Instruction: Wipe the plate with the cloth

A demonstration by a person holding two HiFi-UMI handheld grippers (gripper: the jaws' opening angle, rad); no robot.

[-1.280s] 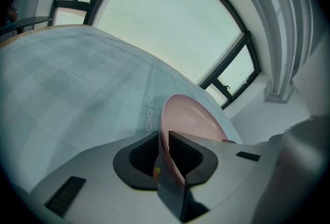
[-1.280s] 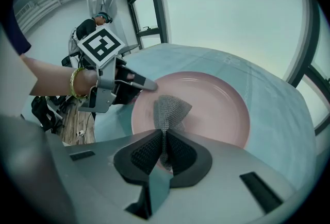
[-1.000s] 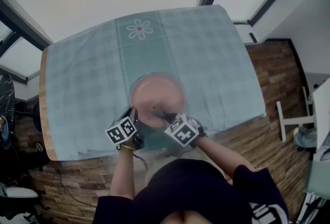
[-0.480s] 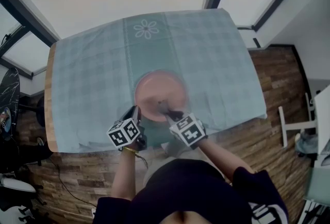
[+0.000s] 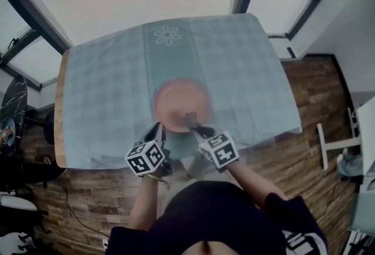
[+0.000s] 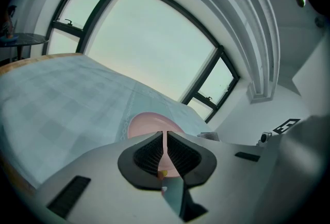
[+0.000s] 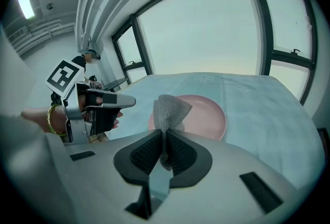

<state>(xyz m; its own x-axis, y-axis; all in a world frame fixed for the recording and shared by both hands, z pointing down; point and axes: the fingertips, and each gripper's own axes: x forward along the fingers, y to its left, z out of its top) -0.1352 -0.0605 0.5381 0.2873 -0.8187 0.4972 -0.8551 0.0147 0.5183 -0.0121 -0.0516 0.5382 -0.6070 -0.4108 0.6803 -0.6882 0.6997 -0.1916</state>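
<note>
A pink plate (image 5: 181, 101) (image 6: 147, 124) (image 7: 206, 115) lies on the checked tablecloth near the table's front. My right gripper (image 5: 195, 128) (image 7: 165, 133) hangs over the plate's near rim, shut on a grey knitted cloth (image 5: 190, 121) (image 7: 170, 109) that sticks up out of its jaws. My left gripper (image 5: 158, 131) (image 6: 165, 133) is just left of the plate's near edge and apart from it. Its jaws have just been closing and stand all but together with nothing between them; the plate shows beyond them. The right gripper view also shows the left gripper (image 7: 103, 100) in the person's hand.
The pale blue tablecloth (image 5: 105, 89) with a flower motif (image 5: 167, 35) covers the table; bare wood shows at the table's left edge (image 5: 58, 113). Windows stand behind the table, wooden floor lies to the right, and the person's body is close to the front edge.
Both grippers have drawn back from the plate toward the person and risen. The left gripper, earlier at the plate's rim, now stands apart from it. The cloth stays in the right gripper.
</note>
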